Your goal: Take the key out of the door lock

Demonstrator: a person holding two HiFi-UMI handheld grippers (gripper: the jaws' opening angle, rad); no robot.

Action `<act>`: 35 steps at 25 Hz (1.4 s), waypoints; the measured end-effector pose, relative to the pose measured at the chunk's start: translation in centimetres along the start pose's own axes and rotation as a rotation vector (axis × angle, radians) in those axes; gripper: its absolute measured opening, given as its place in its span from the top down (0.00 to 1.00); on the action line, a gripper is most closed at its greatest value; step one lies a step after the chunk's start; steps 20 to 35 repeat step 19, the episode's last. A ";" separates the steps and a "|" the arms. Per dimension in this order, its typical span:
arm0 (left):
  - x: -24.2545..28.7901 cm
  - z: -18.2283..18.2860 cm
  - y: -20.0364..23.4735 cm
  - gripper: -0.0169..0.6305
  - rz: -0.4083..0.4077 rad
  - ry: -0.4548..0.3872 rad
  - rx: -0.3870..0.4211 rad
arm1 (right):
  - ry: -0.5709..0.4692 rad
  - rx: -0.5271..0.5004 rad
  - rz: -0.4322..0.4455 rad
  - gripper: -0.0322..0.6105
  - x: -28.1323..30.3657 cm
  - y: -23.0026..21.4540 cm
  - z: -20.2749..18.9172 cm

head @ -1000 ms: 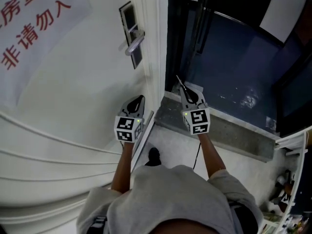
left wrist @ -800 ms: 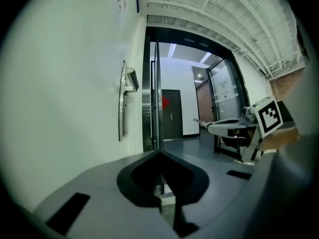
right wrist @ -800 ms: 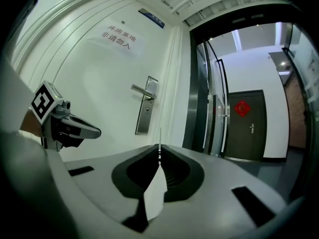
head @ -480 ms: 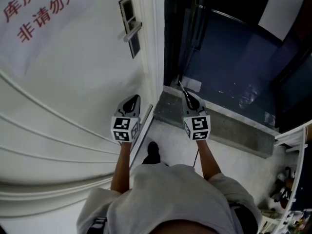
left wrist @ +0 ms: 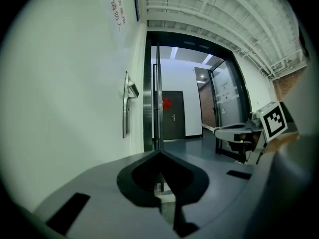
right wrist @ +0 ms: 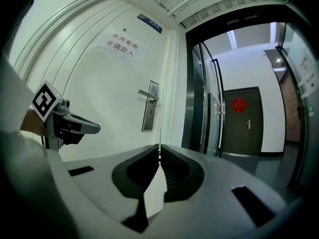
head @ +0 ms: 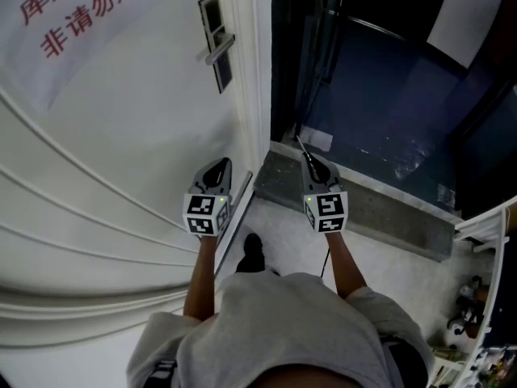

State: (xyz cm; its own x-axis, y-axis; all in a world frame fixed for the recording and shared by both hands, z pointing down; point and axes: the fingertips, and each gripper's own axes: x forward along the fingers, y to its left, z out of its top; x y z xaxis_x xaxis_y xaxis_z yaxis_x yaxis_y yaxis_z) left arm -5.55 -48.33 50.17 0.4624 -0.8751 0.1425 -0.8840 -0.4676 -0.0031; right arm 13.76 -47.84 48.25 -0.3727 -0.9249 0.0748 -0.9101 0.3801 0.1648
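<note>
Door (head: 121, 152) white. Sign (head: 73, 23) white, red characters. Lock plate (head: 212, 18) black, handle (head: 220, 48) silver. Left tongs (head: 222, 165), right tongs (head: 308, 157) dark grey; marker cubes (head: 203, 214) black-and-white squares. Key (right wrist: 154, 190) pale. Hall floor (head: 388, 95) dark blue. Shirt (head: 283, 330) grey.

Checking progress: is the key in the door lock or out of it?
Out: the right tool is shut on the key, held away from the door lock.
</note>
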 end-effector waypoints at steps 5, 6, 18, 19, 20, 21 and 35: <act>-0.2 0.2 -0.3 0.95 0.001 -0.005 -0.002 | -0.003 -0.008 0.004 0.90 -0.2 0.2 0.3; -0.2 0.3 -0.3 0.95 0.001 -0.006 -0.002 | -0.003 -0.009 0.004 0.90 -0.2 0.1 0.3; -0.4 0.0 -0.3 0.95 0.006 -0.002 -0.006 | 0.002 -0.015 0.014 0.90 -0.1 0.7 0.1; -0.4 0.0 -0.3 0.95 0.007 -0.002 -0.007 | 0.001 -0.016 0.015 0.90 -0.1 0.8 0.1; -0.4 0.0 -0.3 0.95 0.007 -0.002 -0.007 | 0.001 -0.016 0.015 0.90 -0.1 0.8 0.1; -0.4 0.0 -0.3 0.95 0.007 -0.002 -0.007 | 0.001 -0.016 0.015 0.90 -0.1 0.8 0.1; -0.4 0.0 -0.3 0.95 0.007 -0.002 -0.007 | 0.001 -0.016 0.015 0.90 -0.1 0.8 0.1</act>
